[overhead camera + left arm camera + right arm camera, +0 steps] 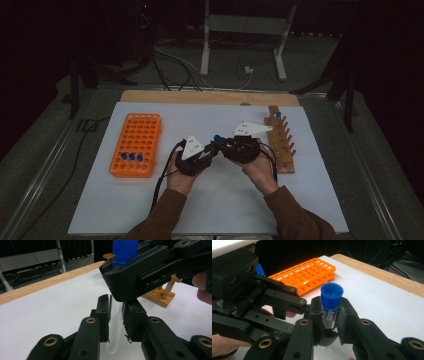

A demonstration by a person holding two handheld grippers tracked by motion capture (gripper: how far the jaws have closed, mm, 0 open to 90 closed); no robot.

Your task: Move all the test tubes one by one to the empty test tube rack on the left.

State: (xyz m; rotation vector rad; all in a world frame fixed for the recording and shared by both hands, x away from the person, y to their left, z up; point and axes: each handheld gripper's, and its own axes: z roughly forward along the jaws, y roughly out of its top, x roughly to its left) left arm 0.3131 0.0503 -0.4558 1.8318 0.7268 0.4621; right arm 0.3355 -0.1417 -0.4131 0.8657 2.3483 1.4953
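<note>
From above, the left claw (210,148) and right claw (223,148) meet over the middle of the desk (210,210), sharing a blue-capped tube (217,138), between the orange rack (136,145) near the left edge and the wooden rack (281,145) near the right. The left gripper view shows its claw (115,315) clamped on the clear tube (114,325) below the other claw. The right gripper view shows its claw (329,315) clamped just under the blue cap (332,296).

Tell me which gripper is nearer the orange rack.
Left. The left gripper sits just right of the orange rack, while the right gripper is farther right, toward the wooden rack. Both clamp the blue-capped tube.
</note>
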